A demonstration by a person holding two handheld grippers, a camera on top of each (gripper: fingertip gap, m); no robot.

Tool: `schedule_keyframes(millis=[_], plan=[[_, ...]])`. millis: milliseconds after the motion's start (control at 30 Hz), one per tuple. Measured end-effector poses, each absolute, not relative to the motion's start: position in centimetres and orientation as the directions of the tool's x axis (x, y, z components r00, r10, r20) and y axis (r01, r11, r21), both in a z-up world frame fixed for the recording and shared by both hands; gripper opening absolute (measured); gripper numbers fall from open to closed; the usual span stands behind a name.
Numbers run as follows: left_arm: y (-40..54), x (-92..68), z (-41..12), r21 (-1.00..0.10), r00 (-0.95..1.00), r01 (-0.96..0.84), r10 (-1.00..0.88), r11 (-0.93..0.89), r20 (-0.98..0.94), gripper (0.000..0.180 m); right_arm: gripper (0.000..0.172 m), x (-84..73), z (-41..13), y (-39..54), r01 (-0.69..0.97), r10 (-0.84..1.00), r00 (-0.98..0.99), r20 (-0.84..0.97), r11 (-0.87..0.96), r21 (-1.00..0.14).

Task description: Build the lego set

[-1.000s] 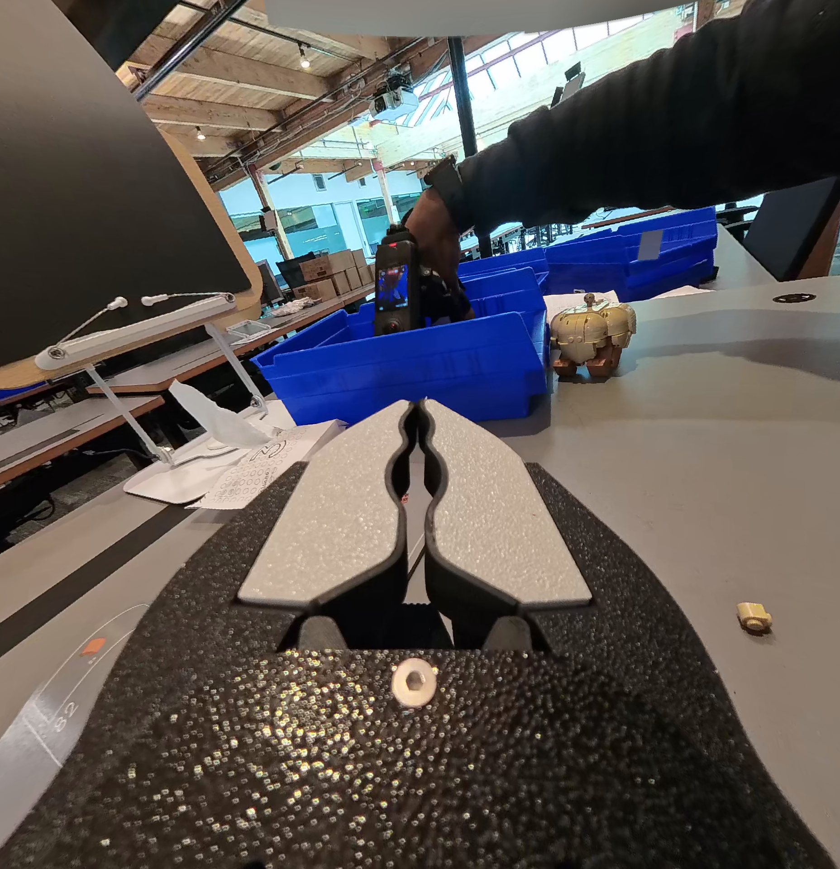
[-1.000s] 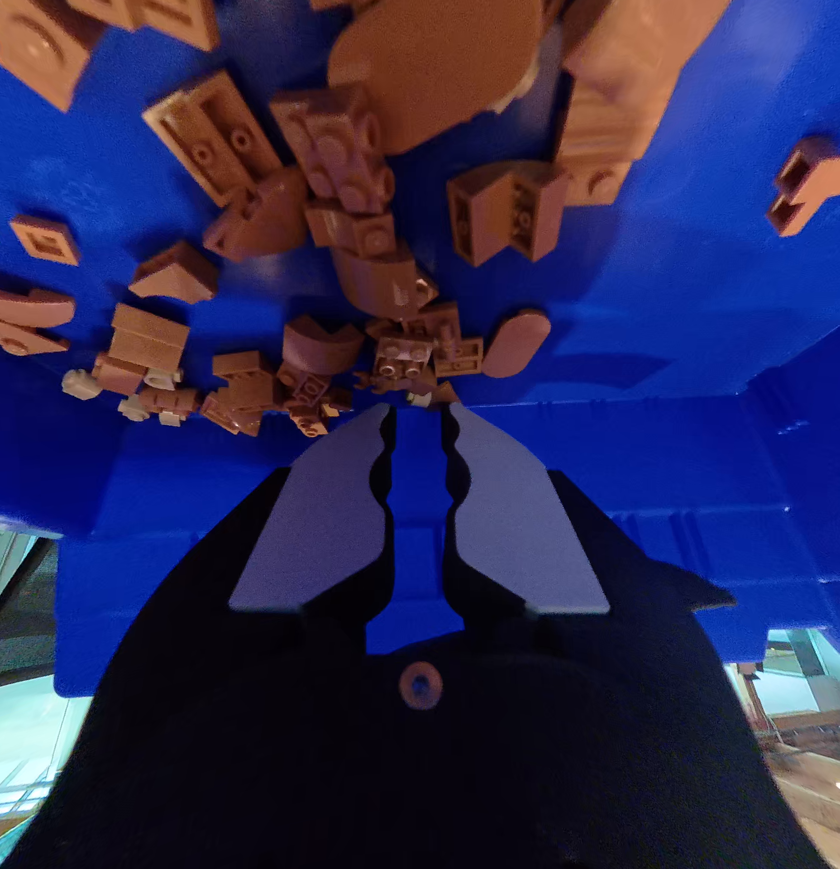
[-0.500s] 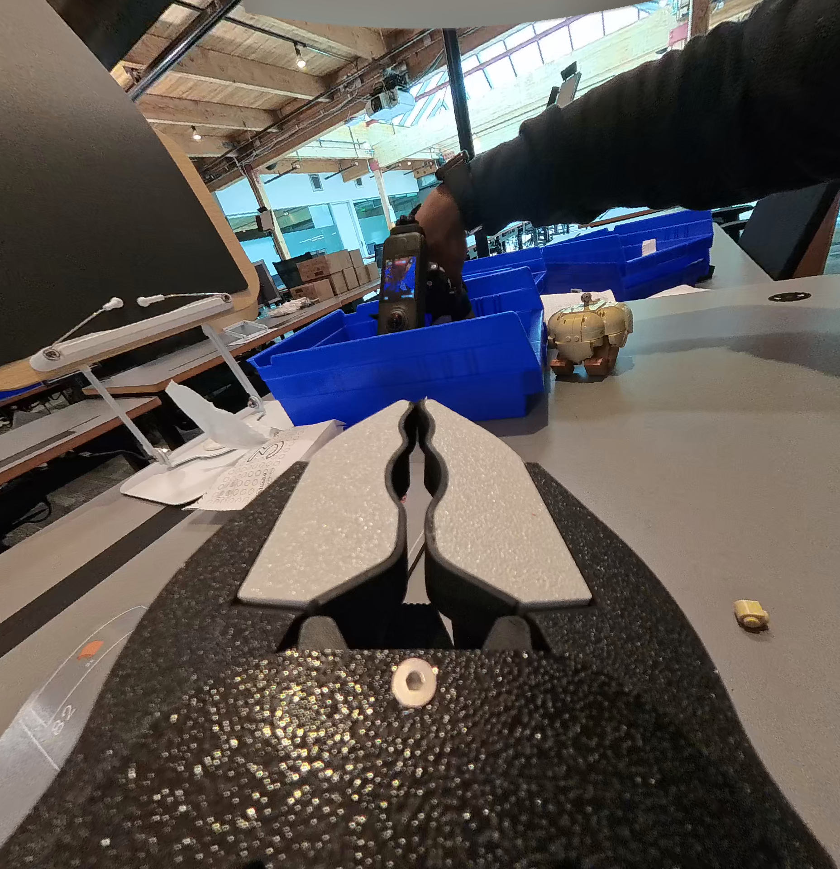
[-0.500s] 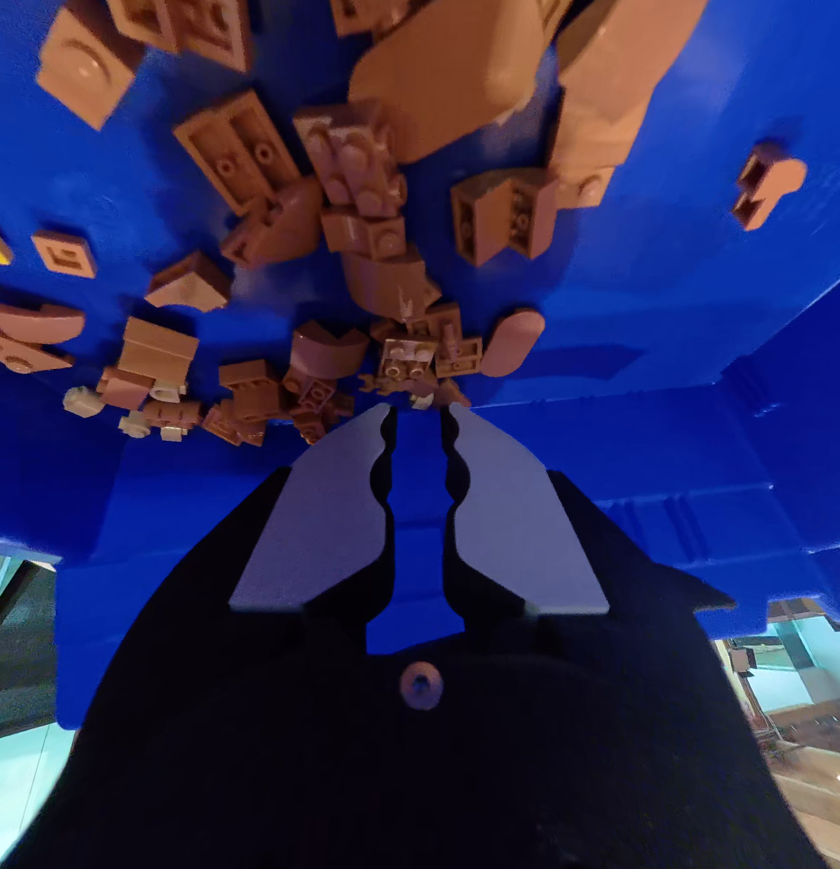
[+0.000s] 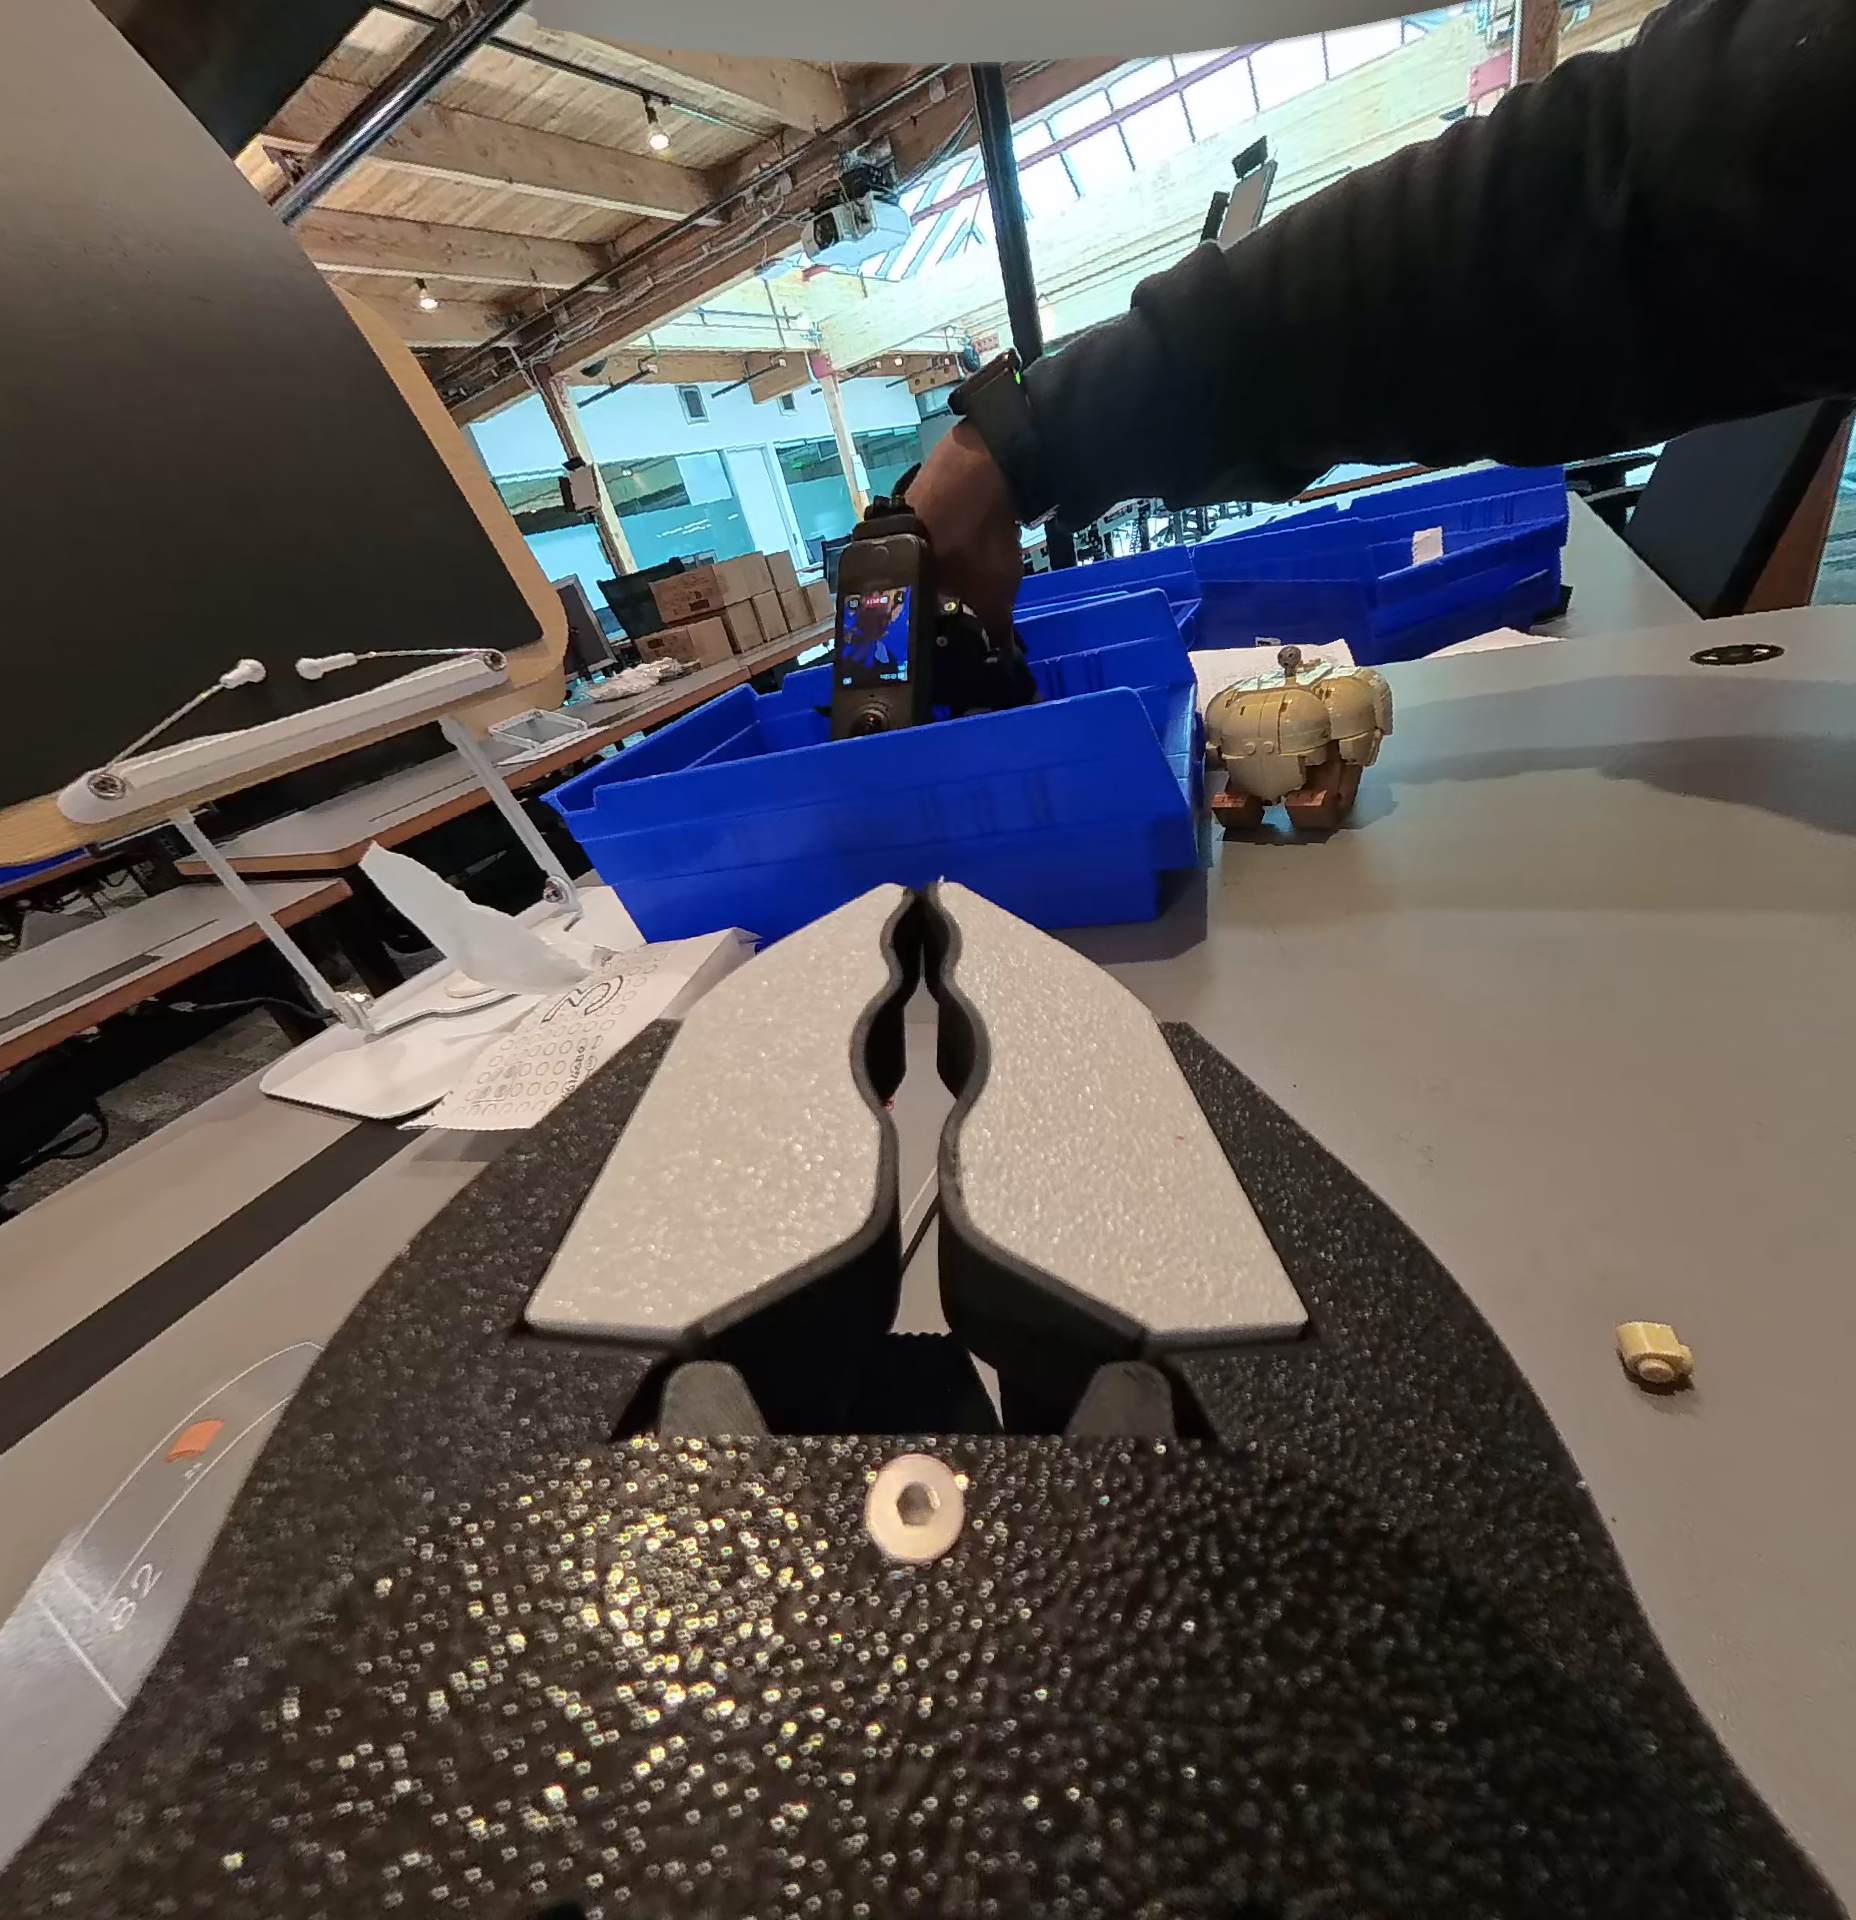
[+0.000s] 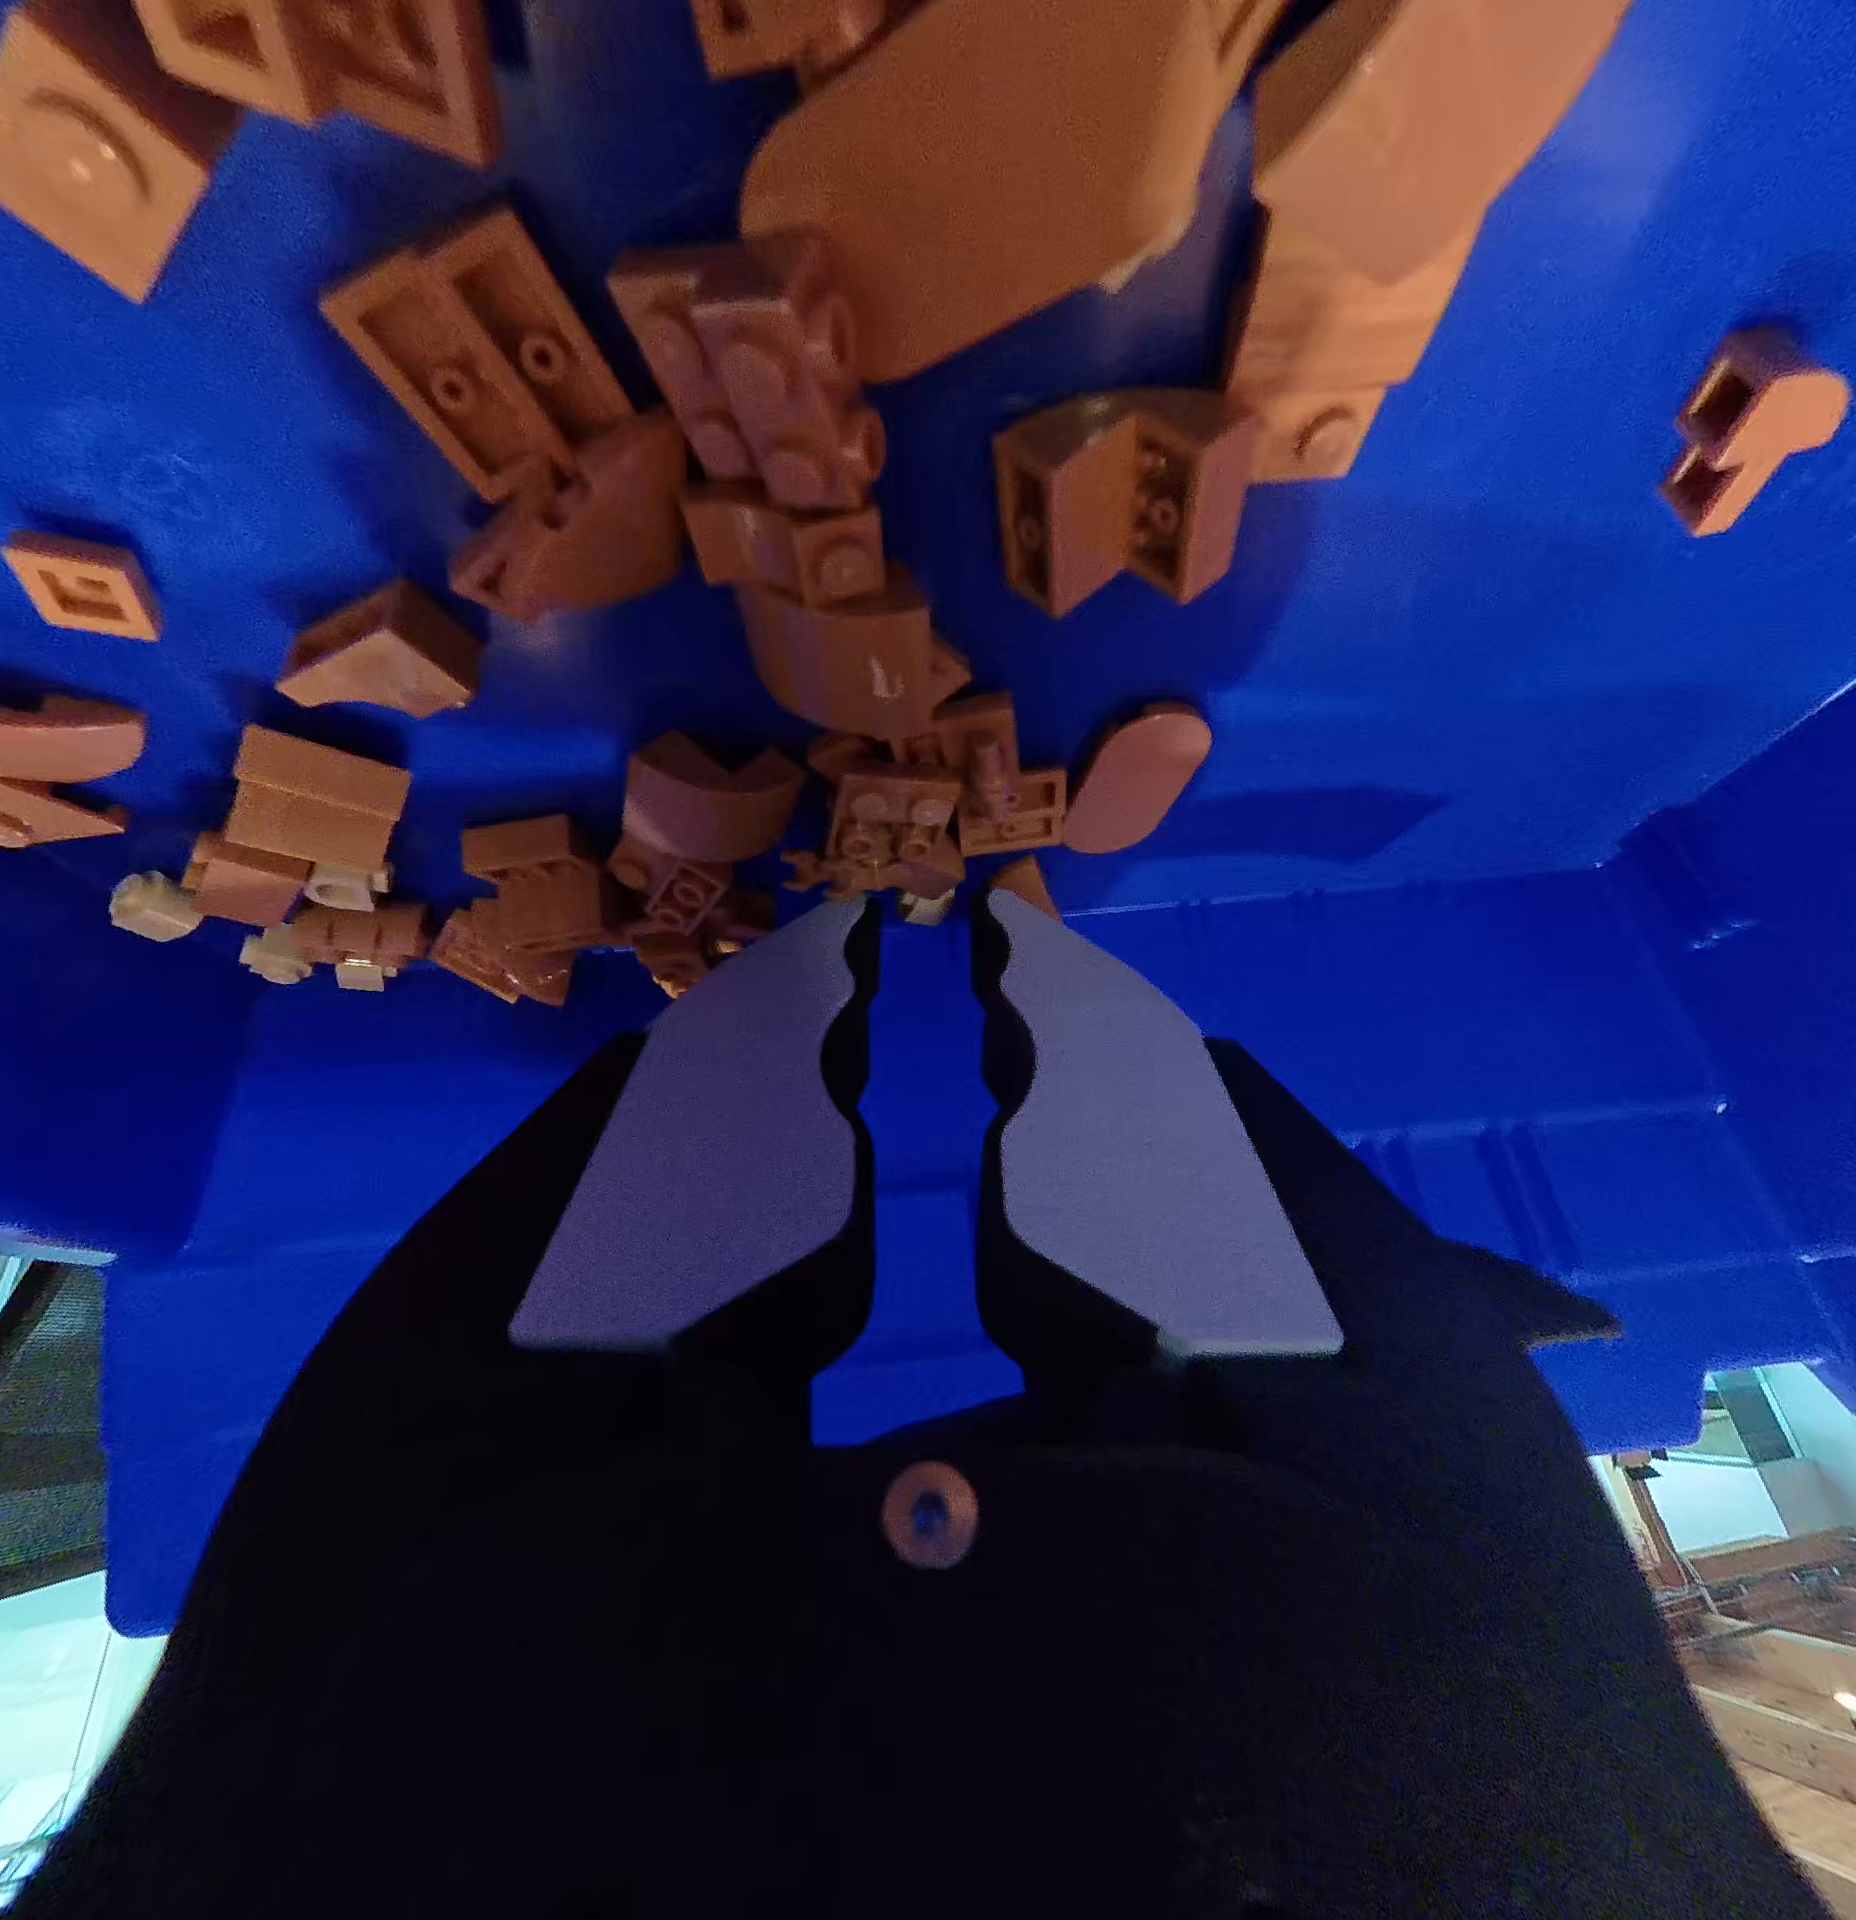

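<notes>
Blurring bricks (image 6: 882, 831) — tongs (image 6: 926, 906) perhaps touching

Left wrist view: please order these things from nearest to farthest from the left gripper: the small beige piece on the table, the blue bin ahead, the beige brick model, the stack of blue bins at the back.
1. Blue bin, straight ahead of the left gripper.
2. Small beige piece, on the table to the right. Close to call against the bin.
3. Beige brick model, right of the bin.
4. Stack of blue bins, far back right.
</notes>
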State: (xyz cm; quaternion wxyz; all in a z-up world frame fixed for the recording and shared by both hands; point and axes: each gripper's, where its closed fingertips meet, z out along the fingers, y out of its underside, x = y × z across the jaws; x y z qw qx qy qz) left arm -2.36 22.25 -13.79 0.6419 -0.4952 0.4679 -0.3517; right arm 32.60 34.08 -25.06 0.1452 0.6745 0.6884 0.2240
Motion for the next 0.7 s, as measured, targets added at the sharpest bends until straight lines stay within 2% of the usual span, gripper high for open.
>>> schedule_keyframes(millis=[700], plan=[[22.18,-2.27,-13.87,-0.964,0.309,-0.019,-0.916,0.265,-0.257,0.000,0.016,32.83,-24.82,34.47,0.841,0.997,-0.077,0.033,0.047,0.539]])
